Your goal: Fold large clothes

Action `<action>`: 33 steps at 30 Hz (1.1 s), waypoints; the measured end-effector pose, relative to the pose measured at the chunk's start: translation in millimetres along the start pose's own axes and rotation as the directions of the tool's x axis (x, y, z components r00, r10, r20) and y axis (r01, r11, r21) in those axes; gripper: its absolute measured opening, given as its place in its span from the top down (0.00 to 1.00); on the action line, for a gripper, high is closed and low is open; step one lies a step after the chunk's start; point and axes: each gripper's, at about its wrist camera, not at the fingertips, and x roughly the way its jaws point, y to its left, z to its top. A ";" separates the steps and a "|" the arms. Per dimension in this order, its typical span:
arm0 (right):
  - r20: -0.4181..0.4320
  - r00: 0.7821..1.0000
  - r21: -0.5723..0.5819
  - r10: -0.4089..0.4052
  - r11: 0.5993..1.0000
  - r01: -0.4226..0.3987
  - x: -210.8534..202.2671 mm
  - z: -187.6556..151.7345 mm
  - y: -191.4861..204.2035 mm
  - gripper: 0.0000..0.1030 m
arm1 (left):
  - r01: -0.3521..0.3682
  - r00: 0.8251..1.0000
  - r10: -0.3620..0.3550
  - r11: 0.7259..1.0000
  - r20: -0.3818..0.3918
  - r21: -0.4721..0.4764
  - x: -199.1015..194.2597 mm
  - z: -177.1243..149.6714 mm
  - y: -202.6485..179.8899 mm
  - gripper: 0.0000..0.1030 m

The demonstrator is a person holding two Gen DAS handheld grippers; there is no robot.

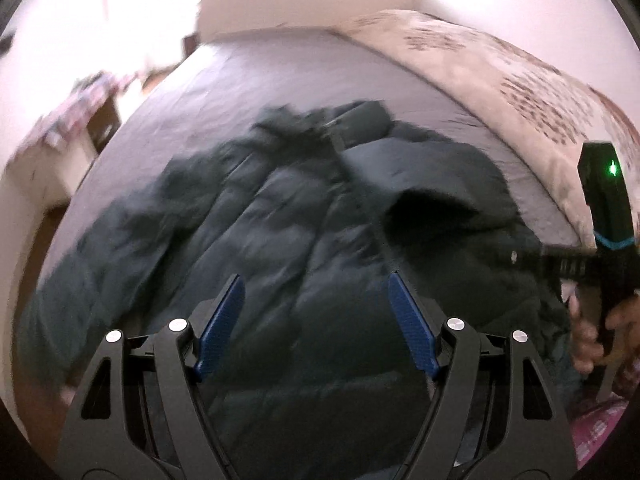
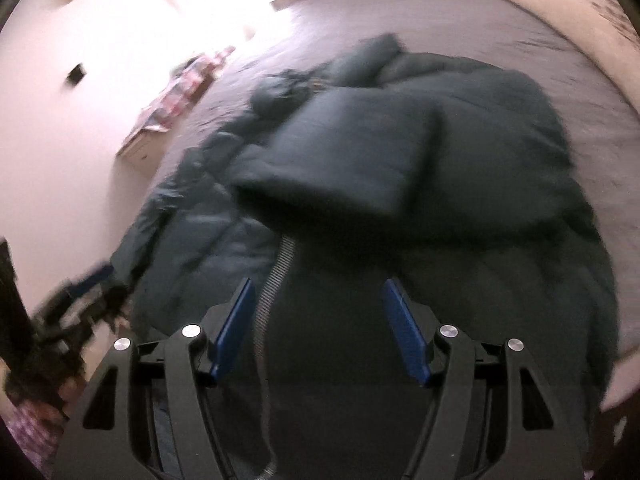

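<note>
A large dark green puffer jacket [image 1: 280, 220] lies spread on the grey bed sheet [image 1: 280, 68], front up, its zipper [image 2: 276, 276] running down the middle. One sleeve [image 2: 344, 160] is folded across the chest. My left gripper [image 1: 316, 292] hovers above the jacket's lower part, jaws wide apart, nothing between them. My right gripper [image 2: 318, 296] hangs over the zipper line, open and empty as well. The right gripper's black body [image 1: 604, 216], with a green light, shows at the right edge of the left wrist view, held by a hand [image 1: 592, 328].
A patterned cream duvet [image 1: 500, 68] lies along the bed's right side. A headboard [image 1: 304, 4] stands at the far end. A low cabinet with cluttered items [image 2: 172, 108] stands by the wall left of the bed. Both views are motion-blurred.
</note>
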 end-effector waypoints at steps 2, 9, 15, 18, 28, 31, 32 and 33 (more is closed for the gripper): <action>0.009 0.999 0.020 -0.031 0.999 0.031 -7.0 -12.5 -11.4 0.36 | 0.008 1.000 -0.010 0.996 0.026 0.089 6.3 13.9 -25.0 0.28; 0.006 0.998 0.050 -0.057 0.997 0.056 -14.9 -39.8 -38.0 0.36 | -0.076 0.994 0.035 0.906 0.105 0.416 30.7 43.5 -108.0 0.28; 0.023 0.999 0.098 -0.034 0.995 0.032 -20.4 -42.1 -55.9 0.36 | -0.132 0.990 0.075 0.792 0.119 0.596 62.5 53.2 -153.6 0.28; 0.018 1.000 0.119 -0.026 0.993 0.023 -22.3 -44.8 -63.7 0.36 | -0.146 0.989 0.107 0.773 0.101 0.617 80.2 55.3 -161.5 0.30; 0.011 1.000 0.132 -0.025 0.991 0.023 -23.6 -49.9 -66.0 0.36 | -0.081 0.997 0.071 0.934 0.043 0.348 75.1 76.1 -118.4 1.00; 0.007 1.000 0.131 -0.029 0.991 0.027 -22.3 -49.6 -65.4 0.36 | -0.062 0.997 0.050 0.975 0.059 0.213 63.8 85.7 -90.5 1.00; 0.006 1.000 0.131 -0.030 0.991 0.029 -21.0 -48.6 -65.1 0.36 | -0.050 0.998 0.041 0.986 0.057 0.161 59.6 87.7 -79.1 1.00; 0.005 1.000 0.131 -0.031 0.991 0.030 -20.6 -48.4 -64.8 0.36 | -0.040 0.998 0.034 0.992 0.054 0.116 58.8 90.5 -68.1 1.00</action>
